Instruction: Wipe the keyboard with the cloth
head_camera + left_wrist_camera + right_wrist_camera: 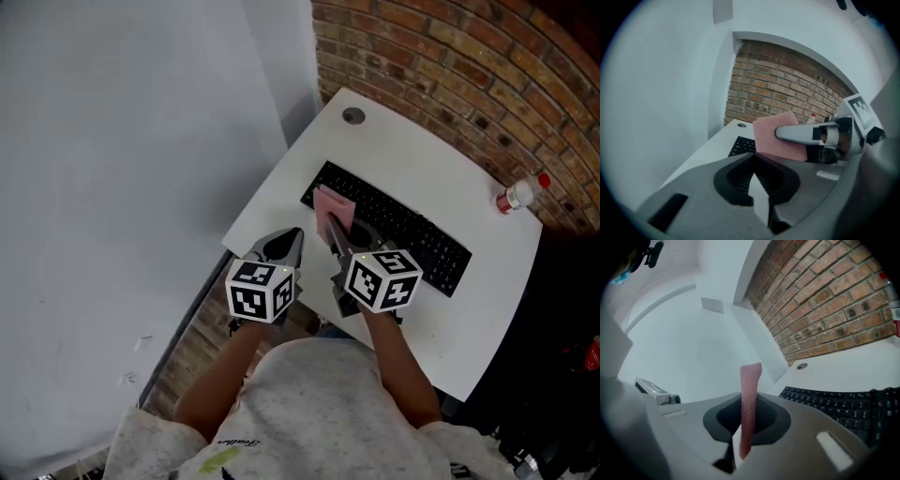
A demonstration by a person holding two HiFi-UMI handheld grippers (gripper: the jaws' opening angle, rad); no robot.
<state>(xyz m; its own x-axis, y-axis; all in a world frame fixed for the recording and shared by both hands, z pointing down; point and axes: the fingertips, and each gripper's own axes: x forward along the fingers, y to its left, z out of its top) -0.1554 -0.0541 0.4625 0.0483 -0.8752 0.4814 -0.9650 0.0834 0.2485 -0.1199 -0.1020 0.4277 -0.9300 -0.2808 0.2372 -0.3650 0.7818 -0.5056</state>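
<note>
- Holding the pink cloth (750, 394) edge-on, the right gripper (746, 437) has its jaws clamped on the cloth's lower part. A free flap stands out past the tips to do the wiping.
- In the head view that flap sits over the left end of the black keyboard (403, 230). From the left gripper view it looks lifted off the keys, though I cannot tell for sure whether it touches them.
- The left gripper (281, 246) has its jaws closed on nothing and hangs at the desk's (412, 159) front-left edge, just beside the right one. It is likely parked there because the wipe needs only one tool.
- The keyboard lies diagonally on the white desk, well apart from the bottle (520, 194) by the brick wall, so a sweep along the rows has a free path.
- Judging by the cloth's place, the wipe is at one end of the keyboard.
</note>
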